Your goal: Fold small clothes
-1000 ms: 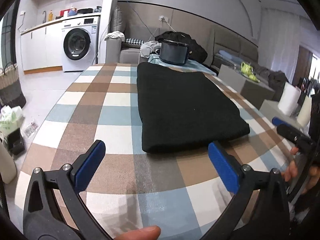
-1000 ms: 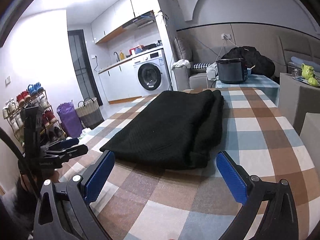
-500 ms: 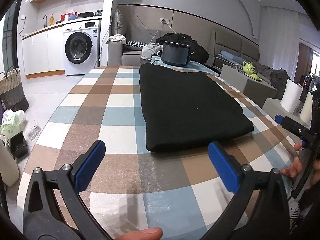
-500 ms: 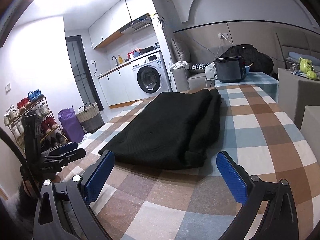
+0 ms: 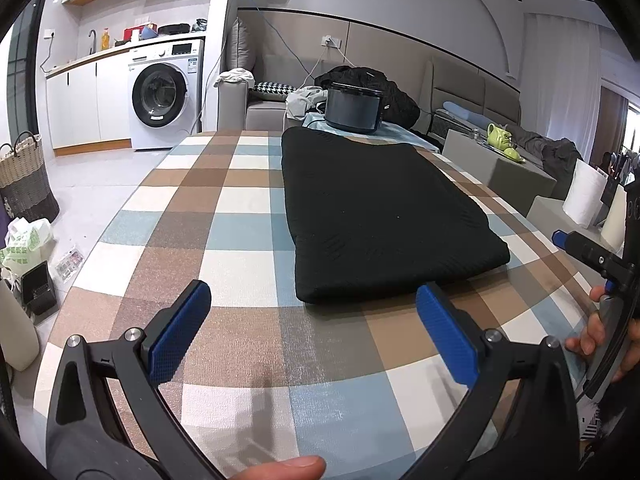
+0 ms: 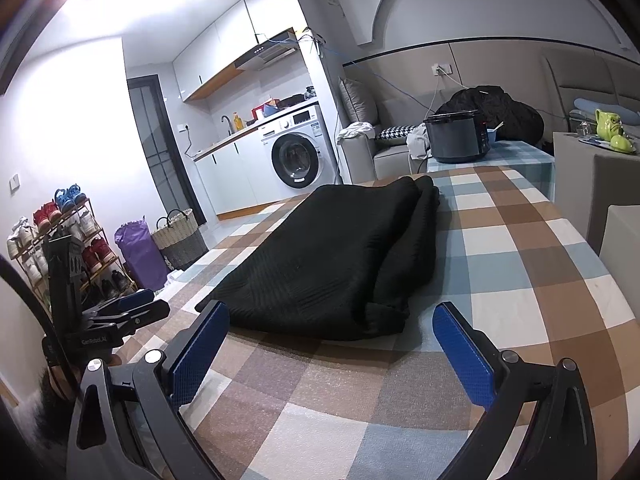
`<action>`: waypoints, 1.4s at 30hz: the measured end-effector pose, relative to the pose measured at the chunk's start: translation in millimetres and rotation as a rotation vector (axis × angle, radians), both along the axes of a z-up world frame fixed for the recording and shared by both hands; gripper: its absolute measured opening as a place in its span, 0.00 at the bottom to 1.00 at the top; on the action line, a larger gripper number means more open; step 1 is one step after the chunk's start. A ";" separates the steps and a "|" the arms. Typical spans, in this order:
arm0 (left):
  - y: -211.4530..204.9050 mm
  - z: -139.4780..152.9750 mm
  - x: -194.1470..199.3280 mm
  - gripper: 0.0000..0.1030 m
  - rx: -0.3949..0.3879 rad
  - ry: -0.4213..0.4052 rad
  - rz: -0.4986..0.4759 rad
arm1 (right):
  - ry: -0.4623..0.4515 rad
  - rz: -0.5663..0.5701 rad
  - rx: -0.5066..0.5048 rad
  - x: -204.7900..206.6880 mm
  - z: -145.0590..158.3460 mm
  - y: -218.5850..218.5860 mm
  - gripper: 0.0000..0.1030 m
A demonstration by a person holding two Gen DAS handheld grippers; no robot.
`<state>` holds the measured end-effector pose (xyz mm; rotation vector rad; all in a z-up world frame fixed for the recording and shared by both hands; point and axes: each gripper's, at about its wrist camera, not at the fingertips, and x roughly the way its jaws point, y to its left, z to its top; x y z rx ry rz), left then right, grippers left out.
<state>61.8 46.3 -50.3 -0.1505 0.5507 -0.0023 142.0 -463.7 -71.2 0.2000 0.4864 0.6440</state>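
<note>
Right now both your tools hang spread apart and empty over the near tabletop [image 5: 248, 320]: left tool [image 5: 312, 320], right tool [image 6: 332, 344]. Just beyond them the black garment [image 5: 380, 216] lies as a long folded strip running toward the far end, its right side stacked in loose layers. Pinch only the top layer and the stack will likely slide apart, skewing the fold.

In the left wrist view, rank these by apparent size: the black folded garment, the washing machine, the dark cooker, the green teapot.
1. Black folded garment, largest, though nearest the camera.
2. Washing machine.
3. Dark cooker.
4. Green teapot, smallest.
</note>
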 end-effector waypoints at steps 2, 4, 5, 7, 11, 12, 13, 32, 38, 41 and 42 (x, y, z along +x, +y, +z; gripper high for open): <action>0.0 -0.1 0.3 0.99 -0.002 0.001 -0.002 | 0.000 0.000 -0.001 -0.1 -0.1 -0.2 1.00; 0.1 0.0 0.1 0.99 -0.003 0.001 -0.002 | 0.001 0.000 -0.001 0.0 -0.1 0.0 1.00; -0.4 0.5 0.0 0.99 -0.003 0.001 -0.002 | 0.001 0.000 -0.001 -0.2 -0.1 -0.1 1.00; -0.1 0.0 0.2 0.99 -0.003 0.002 -0.001 | 0.000 0.000 -0.001 -0.1 -0.2 0.0 1.00; 0.2 -1.0 -0.1 0.99 -0.002 0.002 0.000 | -0.004 -0.004 -0.001 -0.6 -0.1 -0.5 1.00; 0.2 -1.3 -0.2 0.99 -0.002 0.002 0.000 | -0.006 -0.005 -0.001 -1.0 0.4 -1.0 1.00; 0.1 -1.0 -0.2 0.99 -0.001 0.002 0.002 | -0.008 -0.003 0.000 -1.3 0.6 -1.3 1.00; -0.4 -0.8 -0.2 0.99 -0.001 0.002 0.002 | -0.006 -0.004 -0.003 0.6 0.7 -3.2 1.00; -0.6 -0.8 -0.2 0.99 -0.001 0.002 0.001 | -0.006 -0.002 -0.004 0.8 0.6 -3.2 1.00; -0.7 -0.8 -0.2 0.99 -0.001 0.002 0.001 | -0.006 -0.002 -0.004 0.8 0.6 -3.2 1.00; -0.4 -1.4 -0.2 0.99 -0.001 0.002 0.001 | -0.006 -0.002 -0.004 0.7 0.6 -3.2 1.00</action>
